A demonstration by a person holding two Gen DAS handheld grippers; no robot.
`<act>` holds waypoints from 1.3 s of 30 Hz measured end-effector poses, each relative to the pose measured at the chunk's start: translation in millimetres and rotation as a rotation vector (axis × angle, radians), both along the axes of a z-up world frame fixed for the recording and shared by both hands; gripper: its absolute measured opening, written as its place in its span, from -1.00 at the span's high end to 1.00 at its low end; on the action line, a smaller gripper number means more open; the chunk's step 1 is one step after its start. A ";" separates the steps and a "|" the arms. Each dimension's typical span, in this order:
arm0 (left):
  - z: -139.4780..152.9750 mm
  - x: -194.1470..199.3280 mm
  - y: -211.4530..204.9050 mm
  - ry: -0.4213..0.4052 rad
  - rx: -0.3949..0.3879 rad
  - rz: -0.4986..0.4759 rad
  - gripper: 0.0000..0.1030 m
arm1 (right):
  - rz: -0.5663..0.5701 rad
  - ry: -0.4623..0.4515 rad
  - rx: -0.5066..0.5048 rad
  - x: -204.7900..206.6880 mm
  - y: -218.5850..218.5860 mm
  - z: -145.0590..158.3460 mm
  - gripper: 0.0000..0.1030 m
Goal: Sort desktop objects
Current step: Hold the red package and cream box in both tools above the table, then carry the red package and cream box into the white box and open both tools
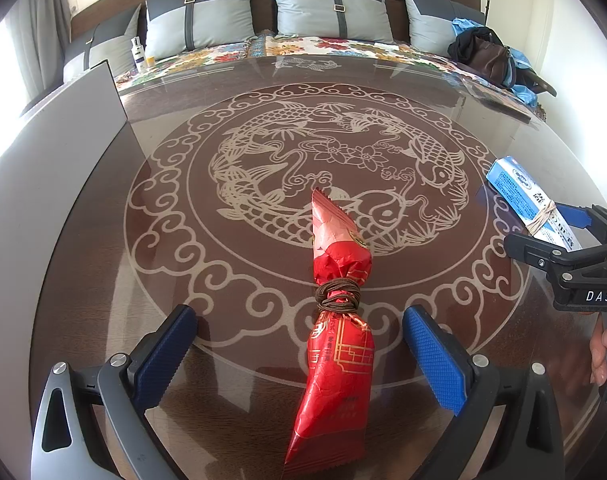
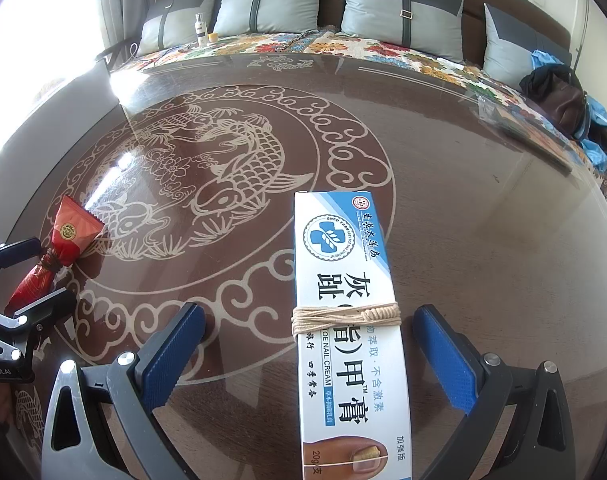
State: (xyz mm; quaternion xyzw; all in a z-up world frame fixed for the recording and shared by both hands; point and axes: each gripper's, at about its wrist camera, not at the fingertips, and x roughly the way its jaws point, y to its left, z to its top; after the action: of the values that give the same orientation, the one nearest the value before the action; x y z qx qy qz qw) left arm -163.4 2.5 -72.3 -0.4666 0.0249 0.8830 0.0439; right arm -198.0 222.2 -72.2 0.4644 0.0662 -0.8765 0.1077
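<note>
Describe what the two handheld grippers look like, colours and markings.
Each tool, left and right, has grey metal arms with silver bolts and blue diamond-textured fingers. Seen from outside, the body is black plastic, with white lettering "DAS" on the right one.

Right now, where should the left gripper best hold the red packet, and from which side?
Probably at the cord-tied waist of the red packet, its narrowest part. It lies flat between the open left gripper, so advance along its length and close across it.
</note>
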 end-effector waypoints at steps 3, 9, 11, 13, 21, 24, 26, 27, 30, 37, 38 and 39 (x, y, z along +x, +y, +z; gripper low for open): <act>-0.3 -0.3 -0.3 0.000 0.000 0.000 -1.00 | 0.000 -0.001 -0.001 -0.5 -0.1 0.2 -1.00; -0.5 -0.5 -0.2 0.000 0.000 0.000 -1.00 | 0.000 -0.001 0.000 -0.5 -0.2 0.1 -1.00; -0.5 -0.5 -0.3 0.000 0.000 0.000 -1.00 | 0.001 -0.001 0.000 -0.6 0.0 0.1 -1.00; -0.5 -0.4 -0.2 0.000 0.000 0.000 -1.00 | 0.000 -0.001 0.000 -0.5 -0.5 0.1 -1.00; 1.2 1.1 1.3 -0.011 0.000 0.002 -1.00 | 0.056 -0.050 -0.107 -10.7 14.0 5.7 -1.00; 4.5 5.8 3.1 0.021 0.002 -0.021 -0.55 | 0.020 -0.059 -0.231 -13.0 32.0 10.5 -0.83; 9.5 11.5 4.0 0.056 0.004 -0.038 0.27 | 0.022 -0.026 -0.136 -8.2 27.9 11.9 -0.20; 11.0 12.5 3.0 0.050 0.017 -0.037 0.54 | 0.034 -0.017 -0.095 -4.8 24.9 12.8 0.14; 15.4 20.2 -10.3 0.031 0.119 -0.011 0.56 | 0.002 -0.048 -0.136 8.7 27.9 15.3 0.14; 54.9 60.3 -40.6 0.123 0.144 -0.003 0.56 | -0.010 -0.019 -0.139 66.4 10.9 46.7 0.14; 62.0 64.5 -45.8 0.134 0.134 0.002 0.56 | -0.012 -0.018 -0.153 73.1 6.4 50.6 0.14; 69.4 68.6 -51.5 0.145 0.120 0.008 0.56 | -0.013 -0.013 -0.157 79.1 -0.5 54.8 0.14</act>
State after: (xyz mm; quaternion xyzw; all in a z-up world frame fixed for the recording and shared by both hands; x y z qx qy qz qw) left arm -94.8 -49.0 -2.9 -0.3980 -0.0268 0.9146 0.0665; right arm -118.9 221.7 -17.4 0.4606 -0.0063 -0.8767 0.1387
